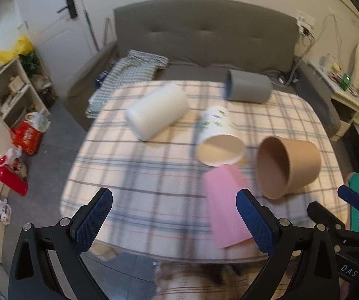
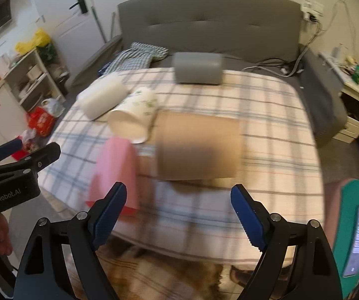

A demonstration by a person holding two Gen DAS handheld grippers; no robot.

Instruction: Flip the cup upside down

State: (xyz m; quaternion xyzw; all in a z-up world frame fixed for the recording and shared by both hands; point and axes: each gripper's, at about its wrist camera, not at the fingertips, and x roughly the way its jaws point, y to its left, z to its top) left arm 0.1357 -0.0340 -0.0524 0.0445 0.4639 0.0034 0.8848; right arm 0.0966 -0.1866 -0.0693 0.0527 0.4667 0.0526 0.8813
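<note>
— Left wrist view had the left claw [image 1: 174,218] spread wide, holding nothing; the pink cup [image 1: 225,206] stood mouth-down on the worktop [image 1: 134,172], just beside its right finger.

— Risk?

— Crowding: reaching for the brown cup [image 2: 196,147] on its side could've knocked neighbours rolling. The right claw [image 2: 179,211] gaped empty too.

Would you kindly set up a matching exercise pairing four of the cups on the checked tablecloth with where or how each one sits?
Things:
1. grey plastic cup
2. brown paper cup
3. pink cup
4. plain white cup

States:
A. standing mouth down near the front edge
B. on its side at the far edge, by the bed
C. on its side, farthest left
D. on its side, its open mouth turned to the left gripper's camera, right of the pink one

Pairs: 1-B, 2-D, 3-A, 4-C
</note>
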